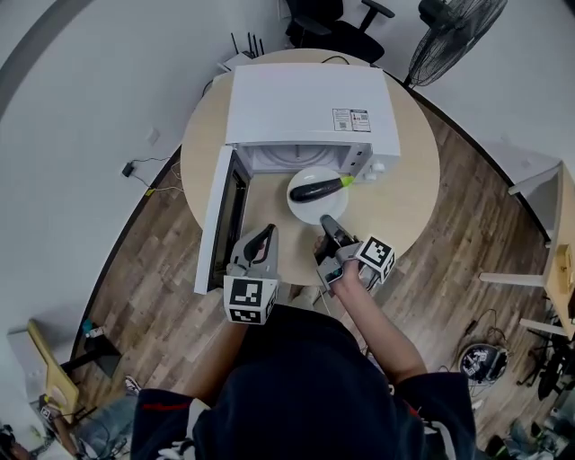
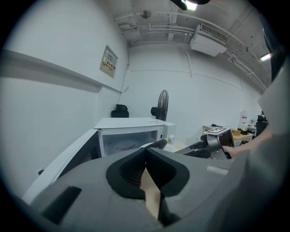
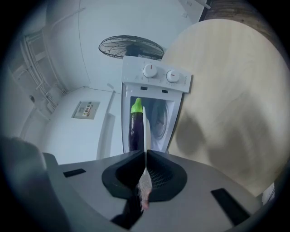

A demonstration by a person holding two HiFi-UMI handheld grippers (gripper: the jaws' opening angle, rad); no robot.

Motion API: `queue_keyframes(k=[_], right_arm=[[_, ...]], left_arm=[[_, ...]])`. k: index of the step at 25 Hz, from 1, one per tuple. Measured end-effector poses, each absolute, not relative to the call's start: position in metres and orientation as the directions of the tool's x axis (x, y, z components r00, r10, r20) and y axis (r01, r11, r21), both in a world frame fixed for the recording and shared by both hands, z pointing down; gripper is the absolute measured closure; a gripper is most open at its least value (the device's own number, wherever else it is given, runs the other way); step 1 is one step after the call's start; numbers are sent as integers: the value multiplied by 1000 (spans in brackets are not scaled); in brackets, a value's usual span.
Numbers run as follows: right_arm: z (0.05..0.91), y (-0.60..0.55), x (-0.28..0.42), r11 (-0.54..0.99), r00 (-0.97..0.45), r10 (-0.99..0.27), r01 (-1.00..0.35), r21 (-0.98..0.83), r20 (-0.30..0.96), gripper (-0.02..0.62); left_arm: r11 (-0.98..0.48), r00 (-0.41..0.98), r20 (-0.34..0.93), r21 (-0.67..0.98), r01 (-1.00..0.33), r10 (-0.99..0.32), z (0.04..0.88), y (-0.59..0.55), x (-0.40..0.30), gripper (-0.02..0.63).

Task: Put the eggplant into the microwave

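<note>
A dark purple eggplant (image 1: 319, 189) with a green stem lies on a white plate (image 1: 303, 207) just in front of the white microwave (image 1: 310, 112). The microwave's door (image 1: 218, 225) swings wide open to the left. My right gripper (image 1: 327, 222) is shut on the plate's near rim. In the right gripper view the thin rim (image 3: 145, 129) runs between the closed jaws of the right gripper (image 3: 146, 154), with the eggplant (image 3: 135, 127) beyond. My left gripper (image 1: 266, 232) is shut with nothing in it, beside the open door. In its own view the left gripper (image 2: 146, 149) faces the microwave (image 2: 131, 131).
The microwave stands on a round light wooden table (image 1: 409, 193). Its two knobs (image 3: 158, 72) are on the right side of the front. A standing fan (image 1: 454, 31) and an office chair (image 1: 337, 27) are behind the table, on wood flooring.
</note>
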State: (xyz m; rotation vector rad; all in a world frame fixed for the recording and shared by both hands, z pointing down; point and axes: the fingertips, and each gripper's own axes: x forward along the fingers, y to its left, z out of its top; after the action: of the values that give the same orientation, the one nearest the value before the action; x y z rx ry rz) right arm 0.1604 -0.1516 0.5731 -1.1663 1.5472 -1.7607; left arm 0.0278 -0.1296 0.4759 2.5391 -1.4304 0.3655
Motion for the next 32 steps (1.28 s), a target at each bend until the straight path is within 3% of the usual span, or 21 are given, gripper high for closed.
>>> queue_keyframes(k=[17, 32], right_arm=[[628, -217, 134, -236, -526, -786, -230, -944, 325, 574], [663, -250, 138, -289, -483, -798, -216, -933, 360, 574]], left_arm=[[-493, 486, 372, 83, -866, -791, 502, -164, 6, 591], [-489, 471, 402, 64, -870, -785, 514, -171, -3, 591]])
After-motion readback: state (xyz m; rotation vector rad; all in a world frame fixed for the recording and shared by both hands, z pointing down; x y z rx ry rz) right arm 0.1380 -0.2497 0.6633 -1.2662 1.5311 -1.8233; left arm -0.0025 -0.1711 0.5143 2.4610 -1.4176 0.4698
